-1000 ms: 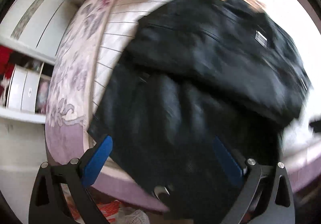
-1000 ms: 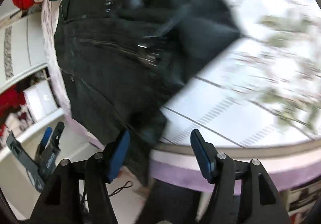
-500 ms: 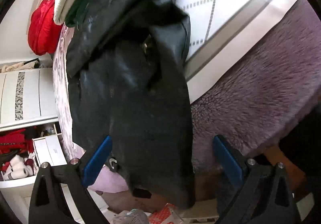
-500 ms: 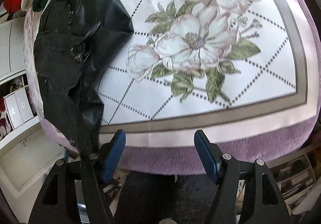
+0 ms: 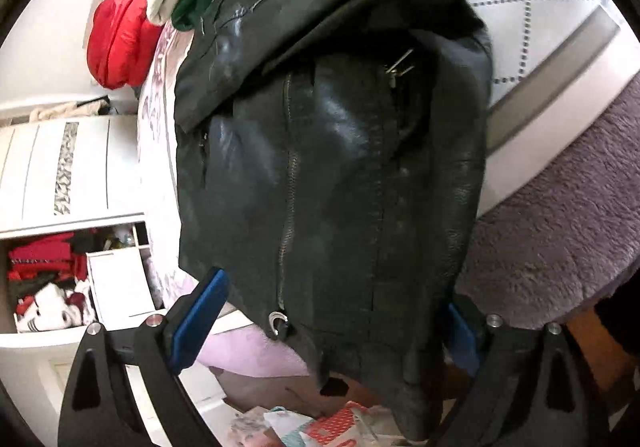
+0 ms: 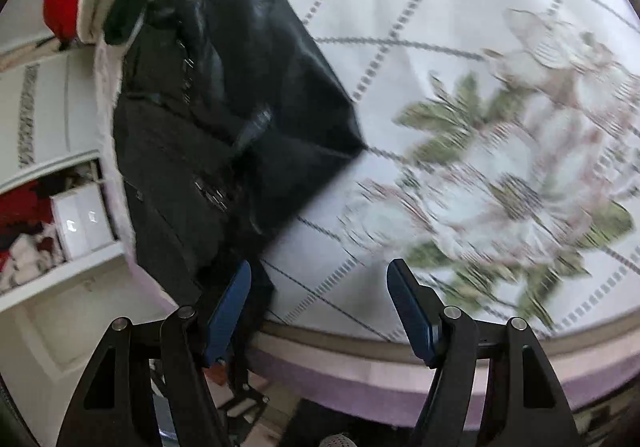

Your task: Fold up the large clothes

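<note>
A black leather jacket (image 5: 340, 175) with metal zippers lies on the bed's left corner, its lower part hanging over the edge. My left gripper (image 5: 328, 319) is open, its blue pads on either side of the hanging hem; the right pad is partly hidden behind the leather. In the right wrist view the jacket (image 6: 224, 119) lies bunched at the left. My right gripper (image 6: 320, 307) is open and empty above the bed's front edge, its left pad close beside the jacket's hanging part.
The bed has a white floral cover (image 6: 480, 151) and a purple plush border (image 5: 560, 231). Red (image 5: 120, 43), white and green clothes are piled at the far corner. A white cabinet (image 5: 60, 167) with cluttered shelves stands at the left.
My left gripper has moved closer to the jacket's hanging hem. My right gripper has moved in towards the bed and the jacket. The jacket lies as before.
</note>
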`<state>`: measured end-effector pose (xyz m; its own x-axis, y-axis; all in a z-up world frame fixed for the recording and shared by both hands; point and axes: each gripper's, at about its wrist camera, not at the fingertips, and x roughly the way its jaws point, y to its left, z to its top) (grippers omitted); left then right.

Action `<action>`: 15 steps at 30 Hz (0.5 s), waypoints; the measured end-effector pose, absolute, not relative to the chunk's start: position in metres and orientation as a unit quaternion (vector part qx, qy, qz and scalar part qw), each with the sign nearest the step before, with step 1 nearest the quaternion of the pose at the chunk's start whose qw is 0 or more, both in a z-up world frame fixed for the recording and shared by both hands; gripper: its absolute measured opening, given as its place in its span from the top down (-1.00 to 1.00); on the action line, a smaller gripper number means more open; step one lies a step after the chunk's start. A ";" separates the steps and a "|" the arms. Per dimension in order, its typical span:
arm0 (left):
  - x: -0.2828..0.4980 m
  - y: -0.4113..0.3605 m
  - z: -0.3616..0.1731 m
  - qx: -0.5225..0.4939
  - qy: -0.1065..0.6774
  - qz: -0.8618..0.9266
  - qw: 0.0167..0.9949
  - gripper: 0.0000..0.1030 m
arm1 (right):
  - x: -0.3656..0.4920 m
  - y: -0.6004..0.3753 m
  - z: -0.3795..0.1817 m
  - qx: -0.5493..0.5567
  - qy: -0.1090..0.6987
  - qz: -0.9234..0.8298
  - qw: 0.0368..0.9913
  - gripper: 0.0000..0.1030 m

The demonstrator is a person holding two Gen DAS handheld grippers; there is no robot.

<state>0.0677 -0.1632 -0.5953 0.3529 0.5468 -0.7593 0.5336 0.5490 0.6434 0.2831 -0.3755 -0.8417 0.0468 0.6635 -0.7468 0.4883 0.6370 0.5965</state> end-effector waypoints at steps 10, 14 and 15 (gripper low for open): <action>0.066 -0.164 -0.593 0.421 0.591 -0.027 0.688 0.51 | 0.303 -0.363 -0.884 0.554 0.603 0.126 0.560 -0.63; 0.068 -0.161 -0.585 0.393 0.600 -0.045 0.695 0.82 | 0.319 -0.351 -0.891 0.574 0.588 0.124 0.557 -0.62; 0.070 -0.159 -0.581 0.382 0.604 -0.046 0.698 0.84 | 0.323 -0.349 -0.890 0.576 0.585 0.115 0.559 -0.43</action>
